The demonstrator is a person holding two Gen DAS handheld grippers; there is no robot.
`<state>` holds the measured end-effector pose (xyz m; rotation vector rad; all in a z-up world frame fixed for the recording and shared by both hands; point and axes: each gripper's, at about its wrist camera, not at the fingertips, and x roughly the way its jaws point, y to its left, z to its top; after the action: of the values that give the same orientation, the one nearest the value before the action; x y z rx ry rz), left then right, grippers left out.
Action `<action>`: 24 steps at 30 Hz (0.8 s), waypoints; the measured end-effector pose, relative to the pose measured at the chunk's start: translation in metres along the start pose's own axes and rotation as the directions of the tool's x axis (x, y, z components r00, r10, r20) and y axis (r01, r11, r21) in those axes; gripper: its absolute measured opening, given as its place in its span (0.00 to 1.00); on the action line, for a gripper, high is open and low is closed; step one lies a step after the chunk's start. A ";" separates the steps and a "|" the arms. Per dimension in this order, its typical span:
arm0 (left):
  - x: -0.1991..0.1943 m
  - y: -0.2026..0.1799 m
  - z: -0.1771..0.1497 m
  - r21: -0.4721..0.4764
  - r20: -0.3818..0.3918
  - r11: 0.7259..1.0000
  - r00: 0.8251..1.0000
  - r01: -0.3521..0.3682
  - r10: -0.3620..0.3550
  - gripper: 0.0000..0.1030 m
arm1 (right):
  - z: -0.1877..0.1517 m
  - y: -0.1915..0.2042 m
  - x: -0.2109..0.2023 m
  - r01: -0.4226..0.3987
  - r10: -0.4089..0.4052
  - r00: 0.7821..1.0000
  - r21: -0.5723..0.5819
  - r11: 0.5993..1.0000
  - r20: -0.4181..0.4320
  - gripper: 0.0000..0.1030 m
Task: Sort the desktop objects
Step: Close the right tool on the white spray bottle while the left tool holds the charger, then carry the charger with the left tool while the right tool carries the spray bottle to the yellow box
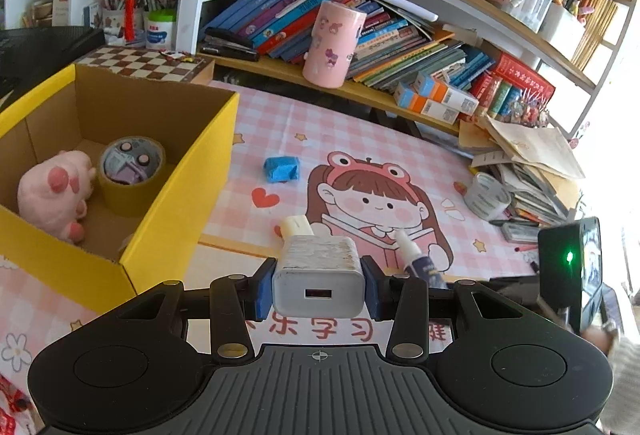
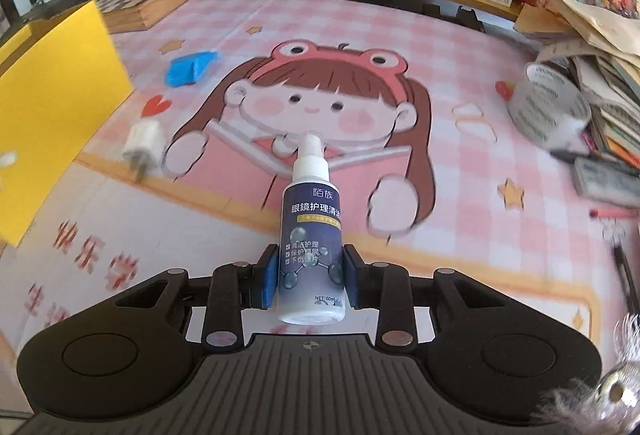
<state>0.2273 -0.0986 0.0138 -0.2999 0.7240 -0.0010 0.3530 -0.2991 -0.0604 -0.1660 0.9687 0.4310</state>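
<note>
You are gripping the charger (image 1: 318, 275) in your left gripper (image 1: 318, 285) and the spray bottle (image 2: 312, 251) in your right gripper (image 2: 310, 277), both low in frame, carrying them toward the yellow box (image 1: 172, 203) at left, I judge

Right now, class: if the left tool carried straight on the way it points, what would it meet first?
The left tool, shut on the white USB charger, points down at the pink cartoon desk mat. Probably the charger would touch the mat first; a small white plug just ahead may lie in the way, though depth is unclear.
</note>
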 end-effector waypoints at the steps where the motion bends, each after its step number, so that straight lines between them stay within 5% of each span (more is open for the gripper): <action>1: -0.001 0.000 -0.001 -0.003 0.002 1.000 1.000 0.000 0.000 0.41 | -0.002 0.003 -0.001 0.006 -0.006 1.000 -0.013 1.000 0.000 0.29; 9: -0.002 0.004 -0.009 -0.051 -0.003 0.999 1.000 -0.005 0.004 0.41 | 0.007 0.005 0.008 -0.003 0.004 1.000 -0.070 0.998 0.005 0.42; 12: -0.003 0.005 -0.012 -0.056 -0.007 0.998 1.000 -0.006 0.005 0.41 | 0.010 0.002 0.010 -0.019 0.020 1.000 -0.087 0.996 0.005 0.30; 24: -0.017 0.015 -0.012 -0.036 0.015 0.998 0.999 0.047 -0.046 0.41 | 0.001 0.003 -0.014 -0.061 0.060 0.997 0.008 0.998 0.053 0.29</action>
<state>0.2053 -0.0859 0.0126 -0.3515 0.7037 -0.0298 0.3454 -0.3007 -0.0482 -0.1163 0.9255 0.4842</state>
